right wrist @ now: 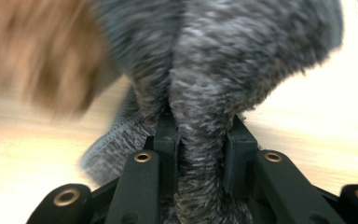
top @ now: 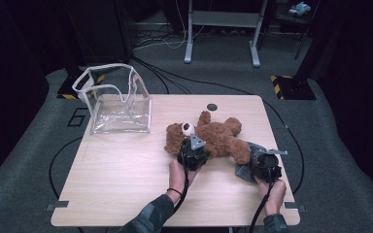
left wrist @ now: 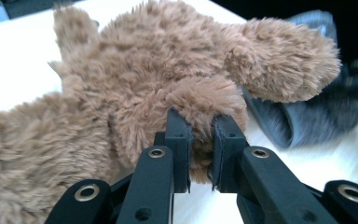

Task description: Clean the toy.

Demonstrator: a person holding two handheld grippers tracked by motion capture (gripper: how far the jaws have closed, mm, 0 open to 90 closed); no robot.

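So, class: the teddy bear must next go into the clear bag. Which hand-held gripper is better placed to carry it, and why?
Probably the left hand-held gripper: it pinches the teddy bear and is nearer the clear bag. The right hand-held gripper clamps grey fabric.

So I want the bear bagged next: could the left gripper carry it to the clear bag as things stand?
Probably yes: the left gripper grips the teddy bear, and the bare table lies between it and the clear bag.

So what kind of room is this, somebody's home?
More likely a lab or recording studio: a bare wooden table on grey carpet, cables trailing across the floor, and yellow-black hazard tape on dark equipment bases.
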